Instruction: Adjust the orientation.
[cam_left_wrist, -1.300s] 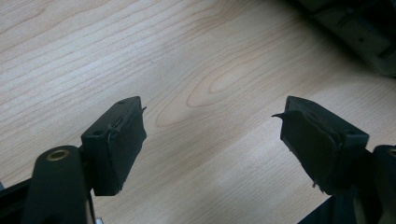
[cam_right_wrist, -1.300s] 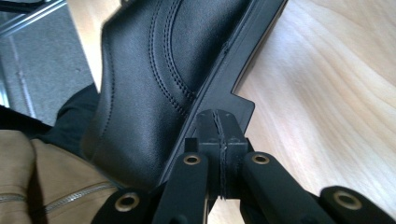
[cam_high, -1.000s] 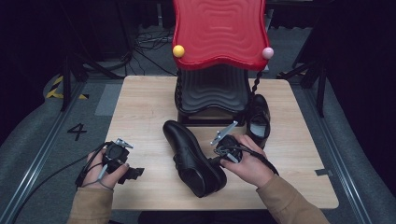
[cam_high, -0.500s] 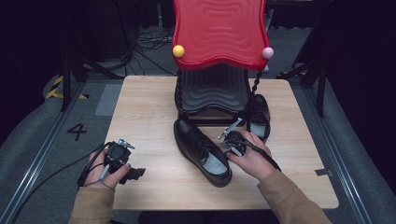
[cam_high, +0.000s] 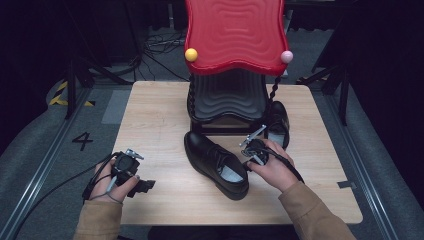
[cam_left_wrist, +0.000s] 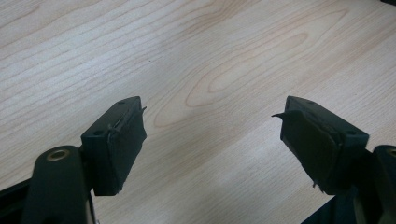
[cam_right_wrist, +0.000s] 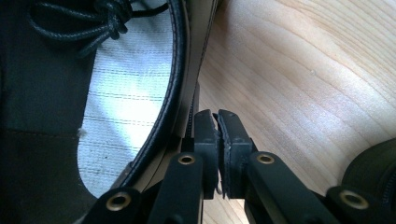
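Observation:
A black lace-up shoe (cam_high: 215, 162) lies on the wooden table (cam_high: 160, 115), toe toward the far left and heel toward me. My right gripper (cam_high: 246, 162) sits against the heel side of its opening. In the right gripper view, the right gripper (cam_right_wrist: 218, 116) has its pads almost together beside the shoe's collar (cam_right_wrist: 175, 84), with nothing between them. Its jaws have just been opening slightly. A second black shoe (cam_high: 276, 122) stands behind it by the stand. My left gripper (cam_high: 142, 186) rests open at the front left, and in its own view the left gripper (cam_left_wrist: 212, 116) hangs over bare wood.
A black ribbed stand (cam_high: 227, 97) carrying a red wavy panel (cam_high: 235, 35) occupies the table's far middle. A yellow ball (cam_high: 190, 54) and a pink ball (cam_high: 286, 56) sit at the panel's lower corners. Cables trail off the table's left edge.
The near shoe has shifted to the right and turned a little, with the right hand moving along and lower. The left hand has stayed put.

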